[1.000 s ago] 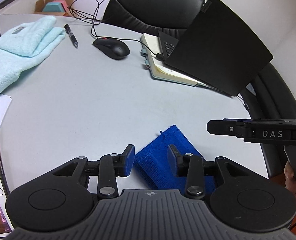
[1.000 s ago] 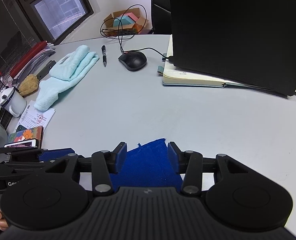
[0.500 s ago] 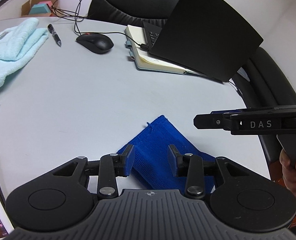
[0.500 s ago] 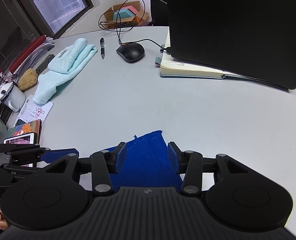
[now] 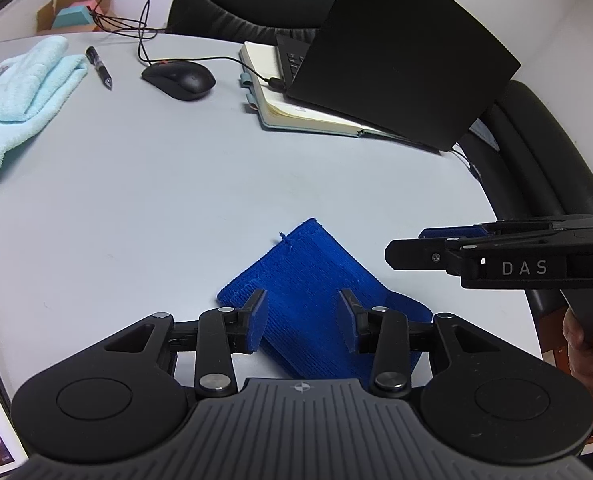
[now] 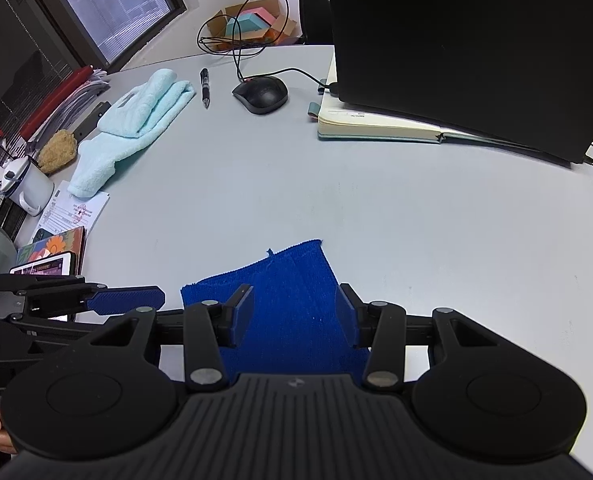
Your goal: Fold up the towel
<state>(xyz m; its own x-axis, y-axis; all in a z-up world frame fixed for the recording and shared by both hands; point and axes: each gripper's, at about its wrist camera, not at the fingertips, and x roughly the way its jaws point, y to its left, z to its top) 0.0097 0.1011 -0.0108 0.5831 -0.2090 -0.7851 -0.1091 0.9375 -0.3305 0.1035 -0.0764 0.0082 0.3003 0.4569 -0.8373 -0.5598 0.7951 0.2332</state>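
A small blue towel (image 5: 304, 280) lies folded flat on the grey table near its front edge; it also shows in the right wrist view (image 6: 292, 300). My left gripper (image 5: 302, 322) is open and empty, hovering above the towel's near part. My right gripper (image 6: 294, 314) is open and empty, also above the towel. In the left wrist view the right gripper (image 5: 424, 250) shows from the side at the right. In the right wrist view the left gripper (image 6: 128, 300) shows at the left.
A light blue towel (image 6: 136, 120), a pen (image 6: 205, 88), a black mouse (image 6: 261, 94) with cable, and an open laptop (image 6: 468, 48) on a notebook (image 6: 380, 128) sit at the back. Papers and a phone (image 6: 52, 266) lie at the left. Black chairs (image 5: 536, 160) stand behind.
Both grippers have pulled back and risen from the blue towel, so more of it shows. The towel lies still on the table.
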